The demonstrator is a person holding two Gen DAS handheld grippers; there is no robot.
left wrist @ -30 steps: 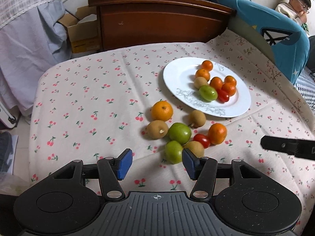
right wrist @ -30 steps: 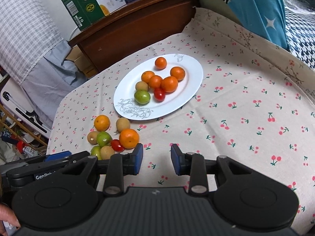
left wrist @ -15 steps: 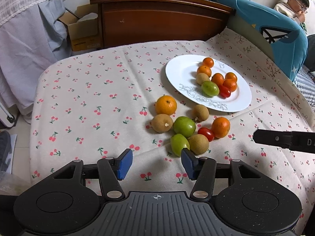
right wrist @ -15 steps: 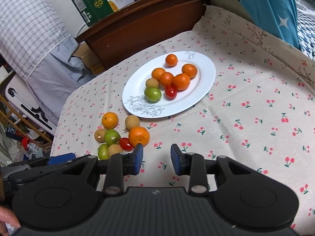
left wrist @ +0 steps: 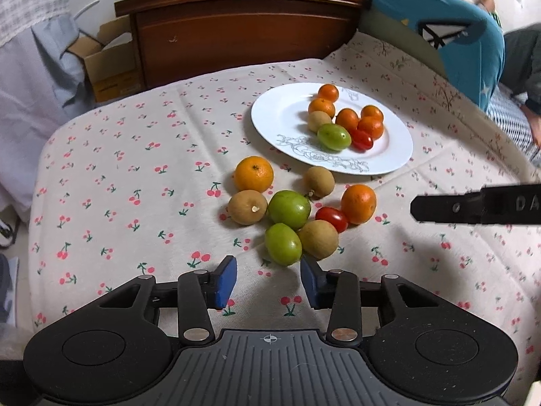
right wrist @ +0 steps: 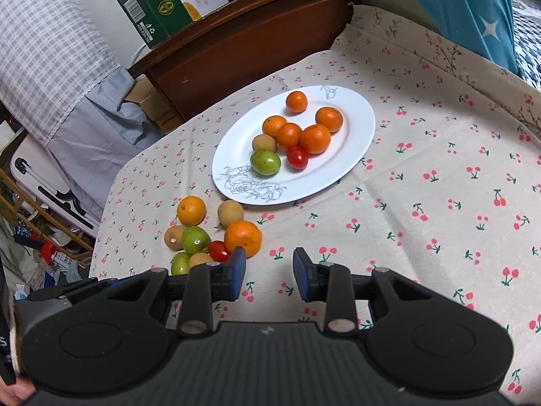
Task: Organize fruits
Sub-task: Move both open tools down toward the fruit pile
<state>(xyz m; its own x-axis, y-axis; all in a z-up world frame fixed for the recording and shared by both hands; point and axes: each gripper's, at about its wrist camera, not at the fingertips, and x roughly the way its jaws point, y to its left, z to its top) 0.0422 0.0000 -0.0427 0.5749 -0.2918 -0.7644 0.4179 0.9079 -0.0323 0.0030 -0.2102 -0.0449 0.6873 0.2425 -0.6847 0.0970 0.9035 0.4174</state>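
Several loose fruits lie in a cluster on the cherry-print cloth: mandarins [left wrist: 254, 173], brown longans [left wrist: 247, 207], green fruits [left wrist: 289, 209] and a cherry tomato [left wrist: 332, 218]. Just behind them a white plate [left wrist: 287, 115] carries several more fruits. My left gripper [left wrist: 267, 270] hovers before the cluster, its jaws closing with nothing between them. The nearest green fruit [left wrist: 283, 243] sits just beyond its tips. My right gripper [right wrist: 268, 257] is open and empty over bare cloth, right of the nearest mandarin [right wrist: 242, 238].
A dark wooden headboard [left wrist: 236, 30] with cartons on top stands behind the table. A blue cushioned chair back [left wrist: 466, 40] rises at the right, with a person behind it. A cardboard box [left wrist: 111, 67] sits on the floor at the left.
The left gripper's jaws have drawn closer together, and its view has rolled slightly. The right gripper has barely moved and keeps the same gap.
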